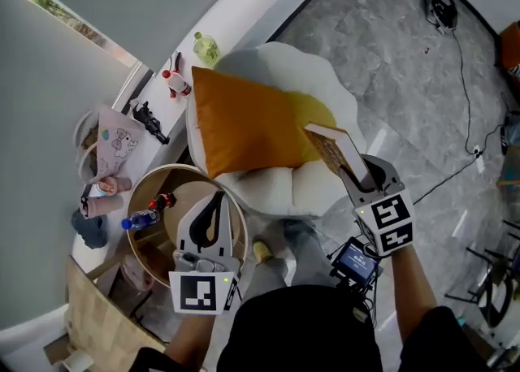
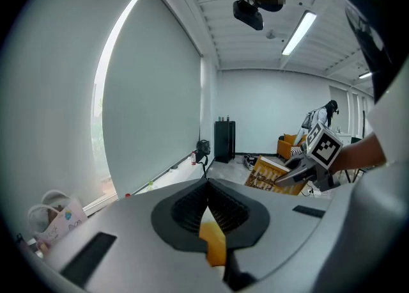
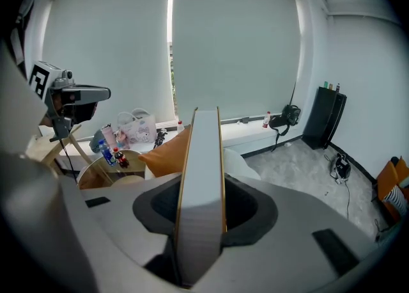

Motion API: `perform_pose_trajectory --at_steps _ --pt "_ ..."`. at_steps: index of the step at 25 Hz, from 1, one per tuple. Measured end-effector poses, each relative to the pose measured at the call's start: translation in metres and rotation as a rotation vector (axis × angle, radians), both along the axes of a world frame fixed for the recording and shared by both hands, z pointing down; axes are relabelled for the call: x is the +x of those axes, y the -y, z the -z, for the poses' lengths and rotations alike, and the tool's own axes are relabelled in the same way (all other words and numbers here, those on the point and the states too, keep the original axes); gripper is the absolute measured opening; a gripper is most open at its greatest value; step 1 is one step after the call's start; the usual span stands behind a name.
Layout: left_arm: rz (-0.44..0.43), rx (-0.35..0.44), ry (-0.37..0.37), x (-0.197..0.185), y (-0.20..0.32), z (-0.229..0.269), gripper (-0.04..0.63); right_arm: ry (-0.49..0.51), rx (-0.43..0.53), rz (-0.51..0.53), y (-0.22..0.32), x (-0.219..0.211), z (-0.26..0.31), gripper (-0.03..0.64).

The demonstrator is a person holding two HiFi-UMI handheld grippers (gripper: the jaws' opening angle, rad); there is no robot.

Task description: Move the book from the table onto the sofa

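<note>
The book (image 1: 335, 151), with a patterned yellow cover, stands tilted in my right gripper (image 1: 357, 169), which is shut on its lower edge. It hangs over the right front part of the white sofa (image 1: 321, 78), beside the orange cushion (image 1: 244, 123). In the right gripper view the book's (image 3: 203, 176) white page edge fills the gap between the jaws, with the cushion (image 3: 167, 152) and sofa (image 3: 241, 165) beyond. My left gripper (image 1: 213, 201) hovers over the round table (image 1: 140, 193), shut with nothing in it. Its own view shows the jaws meeting (image 2: 207, 186) and the book (image 2: 271, 173) off to the right.
A blue bottle (image 1: 142, 219) and a small red-capped one (image 1: 162, 200) stand on the round table. The window ledge (image 1: 236, 21) holds a green bottle (image 1: 205, 47), small toys and a pink bag (image 1: 116, 144). Cables (image 1: 467, 54) trail over the grey floor at right.
</note>
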State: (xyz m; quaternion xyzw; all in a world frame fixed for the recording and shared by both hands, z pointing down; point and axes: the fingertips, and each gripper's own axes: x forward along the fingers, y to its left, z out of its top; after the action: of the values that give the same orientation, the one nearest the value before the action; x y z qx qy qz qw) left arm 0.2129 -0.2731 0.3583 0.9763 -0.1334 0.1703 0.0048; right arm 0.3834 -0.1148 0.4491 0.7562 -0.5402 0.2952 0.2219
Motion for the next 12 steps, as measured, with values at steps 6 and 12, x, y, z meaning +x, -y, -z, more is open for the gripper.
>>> perform_pose_trajectory --at_steps 6,12 --pt "0.043 -0.041 0.044 0.014 0.009 -0.033 0.009 0.051 -0.045 0.009 0.011 0.018 -0.044 0.149" --pt "0.074 -0.079 0.069 0.029 0.016 -0.069 0.01 0.102 -0.085 0.019 0.021 0.025 -0.096 0.149"
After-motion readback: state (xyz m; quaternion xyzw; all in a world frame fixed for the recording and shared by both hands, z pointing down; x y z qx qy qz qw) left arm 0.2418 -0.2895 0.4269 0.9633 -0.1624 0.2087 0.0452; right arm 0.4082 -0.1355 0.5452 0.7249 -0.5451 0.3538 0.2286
